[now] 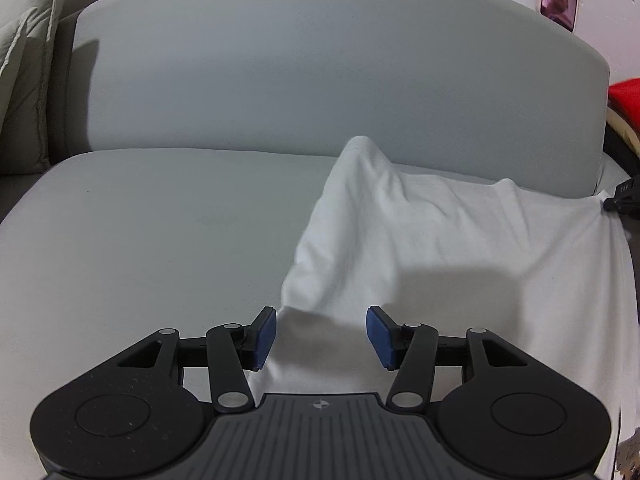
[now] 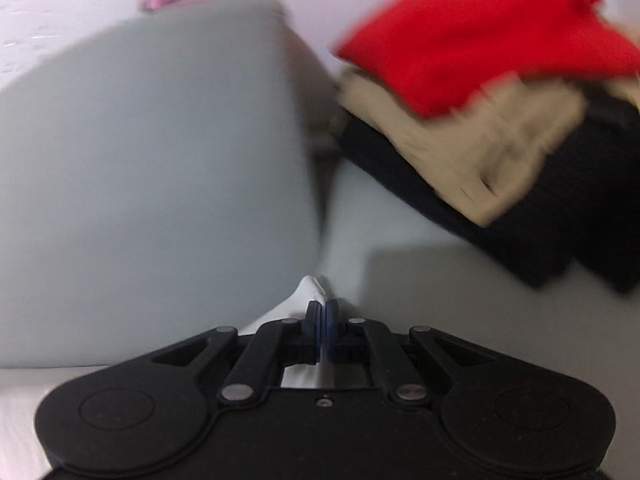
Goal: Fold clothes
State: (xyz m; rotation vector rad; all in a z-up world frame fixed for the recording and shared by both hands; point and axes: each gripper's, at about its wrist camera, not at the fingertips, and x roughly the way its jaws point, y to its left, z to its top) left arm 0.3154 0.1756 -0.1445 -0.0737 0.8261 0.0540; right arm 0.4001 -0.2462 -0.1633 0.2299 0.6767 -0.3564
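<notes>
Now, left gripper (image 1: 321, 336) jaws spread wide over the white garment (image 1: 440, 240) rumpled on the grey sofa (image 1: 160, 220), right gripper (image 2: 325, 330) jaws pinched on its corner, stacked clothes (image 2: 480, 100) nearby.

even, fairly bright indoor light, no glare. in the left wrist view the picture is sharp; a soft grey shadow lies on the white garment (image 1: 420, 240) just ahead of the left gripper (image 1: 321, 336), and darker shadows fall on the backrest (image 1: 280, 72) at far left. fisheye bending curves the edges, corners black. the right wrist view is smeared by motion blur — the red cloth (image 2: 480, 28) and pile edges streak — while the right gripper (image 2: 323, 332) stays crisp.
</notes>
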